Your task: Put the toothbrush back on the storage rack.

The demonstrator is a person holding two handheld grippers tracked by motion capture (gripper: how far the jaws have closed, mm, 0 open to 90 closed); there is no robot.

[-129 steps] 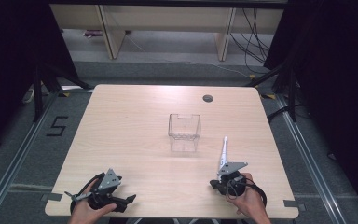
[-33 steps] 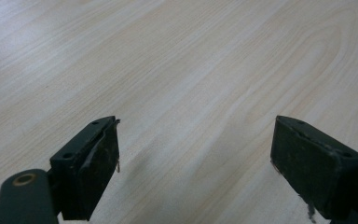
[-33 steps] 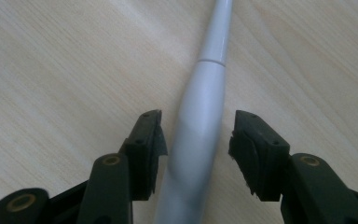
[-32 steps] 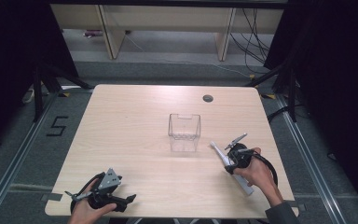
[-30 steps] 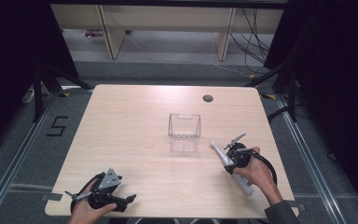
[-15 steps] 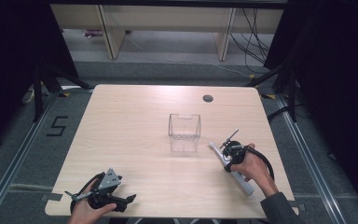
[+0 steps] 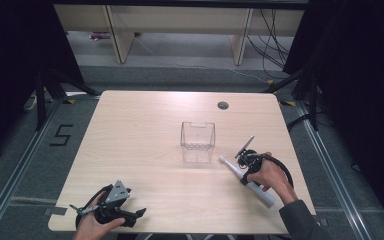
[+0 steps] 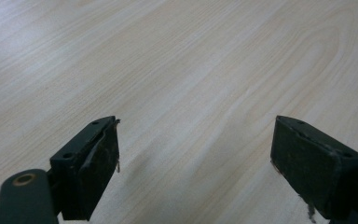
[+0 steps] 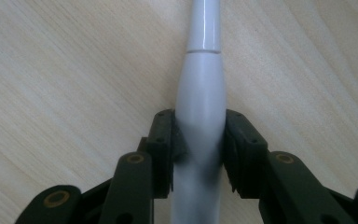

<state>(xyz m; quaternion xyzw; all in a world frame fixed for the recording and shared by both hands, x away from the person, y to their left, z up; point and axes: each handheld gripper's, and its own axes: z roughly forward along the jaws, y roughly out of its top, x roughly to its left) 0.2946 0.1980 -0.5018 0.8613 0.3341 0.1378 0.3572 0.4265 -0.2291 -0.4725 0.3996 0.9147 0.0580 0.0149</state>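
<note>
Clamped in the right gripper [image 9: 199,149], the white electric toothbrush [image 7: 245,181] lies near the table's [image 7: 140,150] right edge, head aimed at the clear container [image 7: 197,142]; left gripper [image 8: 196,172] gapes wide, empty, near the front-left corner.

Light wood-grain table [image 7: 145,130]; grey carpet floor [image 7: 180,77] (taped "5" [image 7: 61,135] at left); black curtains [image 7: 15,55]; pale shelving unit [image 7: 180,20] behind.

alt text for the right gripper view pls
The right hand-held gripper is shut on a white electric toothbrush, jaws pressing both sides of its handle. The brush runs up and out of frame over a pale wood table.
</note>
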